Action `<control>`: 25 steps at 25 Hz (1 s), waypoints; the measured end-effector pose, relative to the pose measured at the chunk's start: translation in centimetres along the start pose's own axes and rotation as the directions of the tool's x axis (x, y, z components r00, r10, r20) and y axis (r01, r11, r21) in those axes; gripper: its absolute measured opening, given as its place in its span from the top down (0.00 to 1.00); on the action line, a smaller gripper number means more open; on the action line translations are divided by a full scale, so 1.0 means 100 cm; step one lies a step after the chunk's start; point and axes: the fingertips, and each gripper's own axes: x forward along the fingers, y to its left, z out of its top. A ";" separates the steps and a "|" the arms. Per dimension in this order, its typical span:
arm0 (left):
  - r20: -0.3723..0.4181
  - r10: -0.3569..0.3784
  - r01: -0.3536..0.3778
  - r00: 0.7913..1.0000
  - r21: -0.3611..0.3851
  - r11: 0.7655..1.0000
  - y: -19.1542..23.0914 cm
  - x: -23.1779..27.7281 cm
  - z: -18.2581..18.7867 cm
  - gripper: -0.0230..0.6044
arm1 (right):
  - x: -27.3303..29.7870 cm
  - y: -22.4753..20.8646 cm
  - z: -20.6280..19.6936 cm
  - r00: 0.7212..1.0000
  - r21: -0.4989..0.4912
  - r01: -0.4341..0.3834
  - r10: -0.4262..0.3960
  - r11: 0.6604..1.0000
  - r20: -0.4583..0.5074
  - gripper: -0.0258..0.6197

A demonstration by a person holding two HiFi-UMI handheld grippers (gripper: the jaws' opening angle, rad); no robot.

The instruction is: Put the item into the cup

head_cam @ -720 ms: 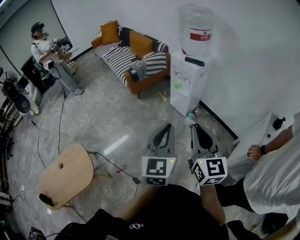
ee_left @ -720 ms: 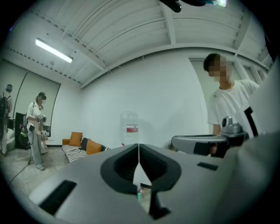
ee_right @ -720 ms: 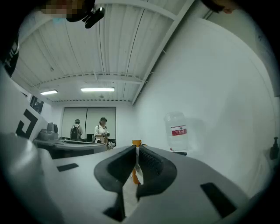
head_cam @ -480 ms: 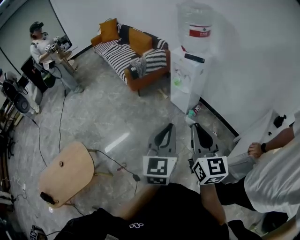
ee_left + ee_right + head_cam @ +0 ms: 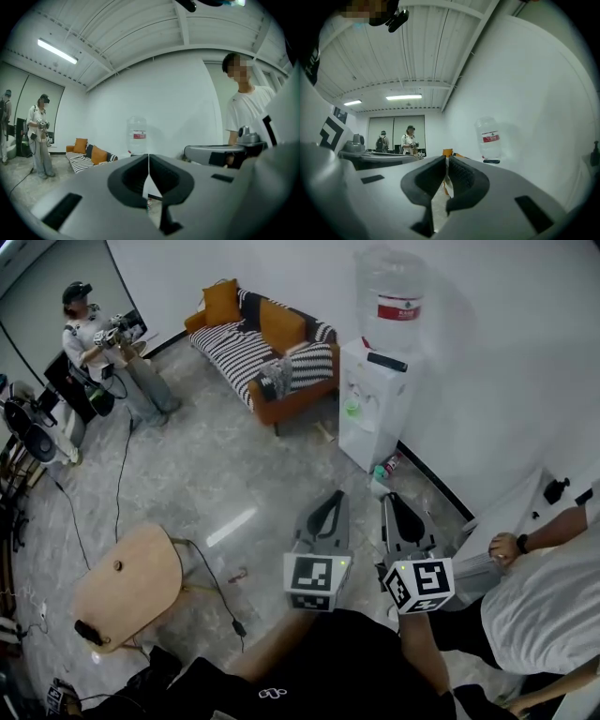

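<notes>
Just L gripper (image 5: 332,497) & R gripper (image 5: 390,499) side by side, jaws together, empty.

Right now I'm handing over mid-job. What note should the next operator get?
Left claw: shut, nothing between its jaws.
Right claw: shut, also empty.
Both are held side by side above the floor, pointing toward the water dispenser.
Cup and item: neither shows in any view. The wooden table at the left holds things too small to identify.
Done: nothing that can be seen.
Left: find the item and the cup, grasp the item, put it into the cup.
</notes>
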 end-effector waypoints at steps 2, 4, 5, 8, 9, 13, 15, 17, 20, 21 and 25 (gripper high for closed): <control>0.003 0.004 -0.004 1.000 -0.001 1.000 -0.005 0.001 0.001 0.94 | -0.005 -0.006 0.002 1.000 0.001 0.002 -0.002 1.000 0.002 0.92; 0.006 0.018 -0.018 1.000 0.003 1.000 -0.008 0.002 0.000 0.94 | -0.010 -0.013 0.002 1.000 0.002 0.006 -0.006 1.000 0.003 0.92; 0.006 0.030 -0.030 1.000 0.010 1.000 -0.009 0.001 -0.002 0.94 | -0.013 -0.015 0.001 1.000 0.001 0.006 -0.006 1.000 0.003 0.92; -0.003 0.057 -0.057 0.998 0.030 0.998 -0.014 -0.003 -0.011 0.94 | -0.023 -0.019 -0.004 1.000 0.001 -0.004 0.004 1.000 -0.001 0.92; -0.002 0.062 -0.061 0.998 0.025 0.998 -0.016 -0.004 -0.013 0.94 | -0.026 -0.021 -0.005 1.000 0.002 -0.007 0.007 1.000 -0.002 0.92; 0.000 0.083 -0.082 0.997 0.018 0.996 -0.025 -0.009 -0.018 0.94 | -0.037 -0.031 -0.007 1.000 0.002 -0.010 0.010 1.000 0.000 0.92; 0.004 0.093 -0.093 0.996 0.013 0.996 -0.028 -0.011 -0.018 0.94 | -0.041 -0.033 -0.007 1.000 -0.001 -0.014 0.014 1.000 0.003 0.92; 0.006 0.099 -0.099 0.995 0.013 0.995 -0.029 -0.010 -0.018 0.94 | -0.043 -0.036 -0.006 1.000 -0.004 -0.017 0.017 1.000 0.011 0.92; 0.015 0.103 -0.103 0.995 0.017 0.995 -0.030 -0.007 -0.016 0.94 | -0.045 -0.041 -0.002 1.000 -0.011 -0.019 0.019 1.000 0.022 0.92; 0.017 0.103 -0.103 0.995 0.019 0.994 -0.031 -0.007 -0.015 0.94 | -0.046 -0.043 -0.001 1.000 -0.013 -0.018 0.018 1.000 0.026 0.92; 0.032 0.091 -0.092 0.995 0.018 0.996 -0.035 0.001 -0.013 0.94 | -0.048 -0.051 0.002 0.999 -0.024 -0.012 0.013 1.000 0.040 0.92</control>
